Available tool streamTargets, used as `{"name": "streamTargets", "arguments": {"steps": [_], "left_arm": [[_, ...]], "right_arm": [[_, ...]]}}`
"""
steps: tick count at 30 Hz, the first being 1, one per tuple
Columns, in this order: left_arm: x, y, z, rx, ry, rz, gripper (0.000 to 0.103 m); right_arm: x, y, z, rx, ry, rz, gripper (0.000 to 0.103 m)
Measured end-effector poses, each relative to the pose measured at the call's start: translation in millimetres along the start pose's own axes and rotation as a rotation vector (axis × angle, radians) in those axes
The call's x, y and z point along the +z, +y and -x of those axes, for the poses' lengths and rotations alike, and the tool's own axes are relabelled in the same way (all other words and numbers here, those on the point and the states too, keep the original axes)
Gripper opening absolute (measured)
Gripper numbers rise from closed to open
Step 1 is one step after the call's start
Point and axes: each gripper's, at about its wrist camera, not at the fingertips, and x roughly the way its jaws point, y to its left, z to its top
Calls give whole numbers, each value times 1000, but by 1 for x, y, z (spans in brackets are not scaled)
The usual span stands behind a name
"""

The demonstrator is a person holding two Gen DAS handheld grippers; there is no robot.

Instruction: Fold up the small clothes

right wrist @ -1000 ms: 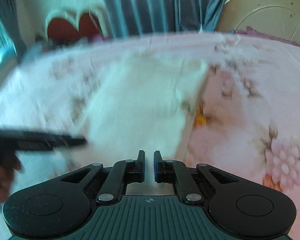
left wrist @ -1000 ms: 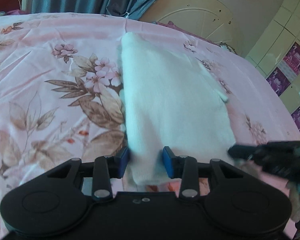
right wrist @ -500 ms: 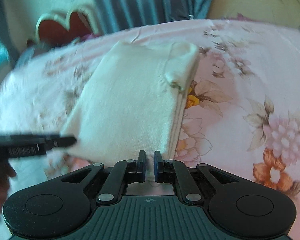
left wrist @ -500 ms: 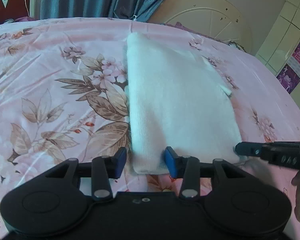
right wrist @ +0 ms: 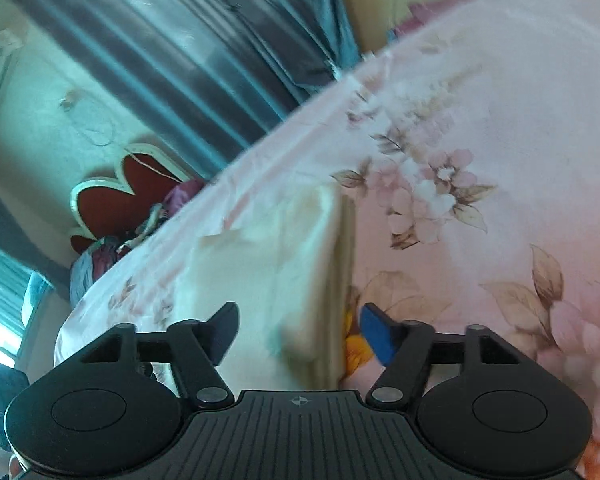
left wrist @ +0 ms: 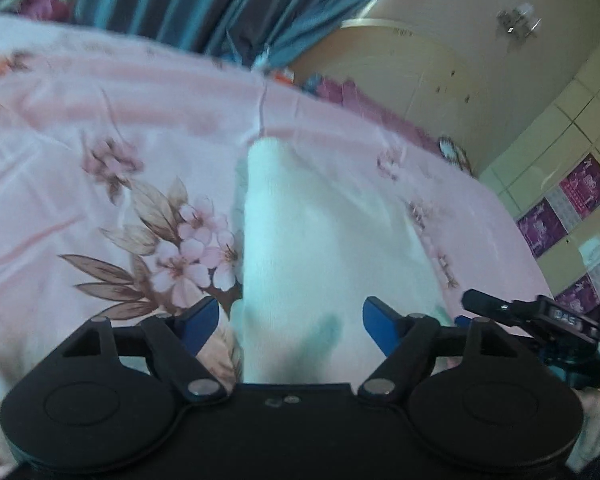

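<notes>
Pink floral bedsheet [left wrist: 100, 208] spreads under everything, with blue curtains [left wrist: 204, 4] behind. On it lies the folded white garment [left wrist: 324, 240], its near edge between my left tongs [left wrist: 290, 322], whose jaws have just been opening and now stand wide, gripping nothing. My right tongs [right wrist: 298, 330] have also just been opening over the garment's layered side, pads clear of the cloth. To finish this release well, I should draw both straight back and low, so no pad snags a layer and drags the fold askew.
</notes>
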Motion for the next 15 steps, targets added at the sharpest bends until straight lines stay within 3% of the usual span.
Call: {"name": "streamTargets", "arguments": {"steps": [5, 8, 12, 15], "left_arm": [[1, 10, -26, -12, 63, 39, 77], [5, 17, -33, -48, 64, 89, 76], [12, 27, -44, -119, 79, 186, 68], [17, 21, -49, -108, 87, 171, 62]], "right_arm": [[4, -24, -26, 65, 122, -91, 64], [4, -29, -30, 109, 120, -119, 64], [9, -28, -42, 151, 145, -119, 64], [9, -14, -50, 132, 160, -57, 64]]}}
